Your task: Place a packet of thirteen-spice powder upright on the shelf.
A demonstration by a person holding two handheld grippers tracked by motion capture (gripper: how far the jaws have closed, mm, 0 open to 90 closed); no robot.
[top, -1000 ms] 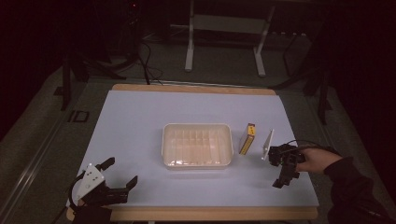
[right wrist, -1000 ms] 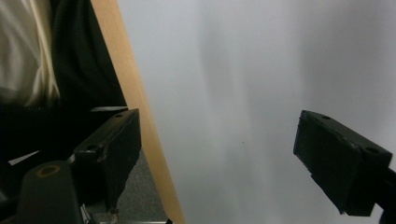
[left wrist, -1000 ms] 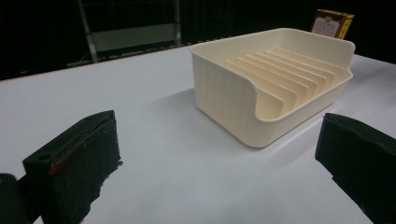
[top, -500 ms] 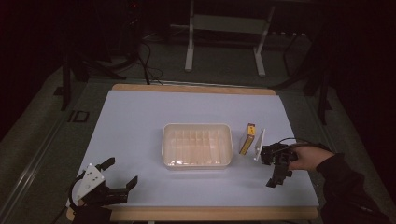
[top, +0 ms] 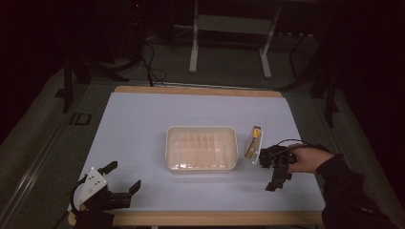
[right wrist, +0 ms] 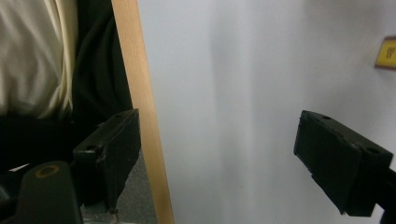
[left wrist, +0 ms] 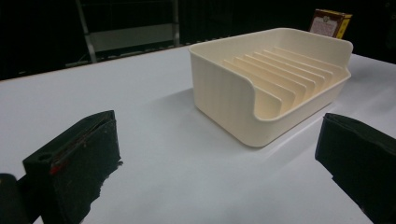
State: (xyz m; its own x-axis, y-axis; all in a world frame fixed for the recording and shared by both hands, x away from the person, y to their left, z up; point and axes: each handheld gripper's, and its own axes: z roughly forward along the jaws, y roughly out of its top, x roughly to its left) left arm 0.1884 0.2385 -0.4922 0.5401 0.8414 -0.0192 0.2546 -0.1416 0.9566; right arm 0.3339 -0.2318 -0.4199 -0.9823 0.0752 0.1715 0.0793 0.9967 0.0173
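Small yellow box point(top: 254, 141) standing on the bench point(top: 143, 124), just beside the right end of the cream slotted tray point(top: 202, 148), not yet in it. Right hand-held gripper point(top: 278, 179) near the box, jaws spread, holding nothing. Left hand-held gripper point(top: 119, 183) parked at the near edge, likewise spread and empty. Pickup and placement apparently all remaining.

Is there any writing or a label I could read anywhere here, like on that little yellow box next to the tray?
Small yellow and dark red box: it carries a printed panel, too blurred and small to read in the left gripper view.
Same box in the high view: too small to read.
Corner of the box in the right gripper view: a yellow emblem, not legible.
Cream tray: no text visible.
Nothing can be quoted.
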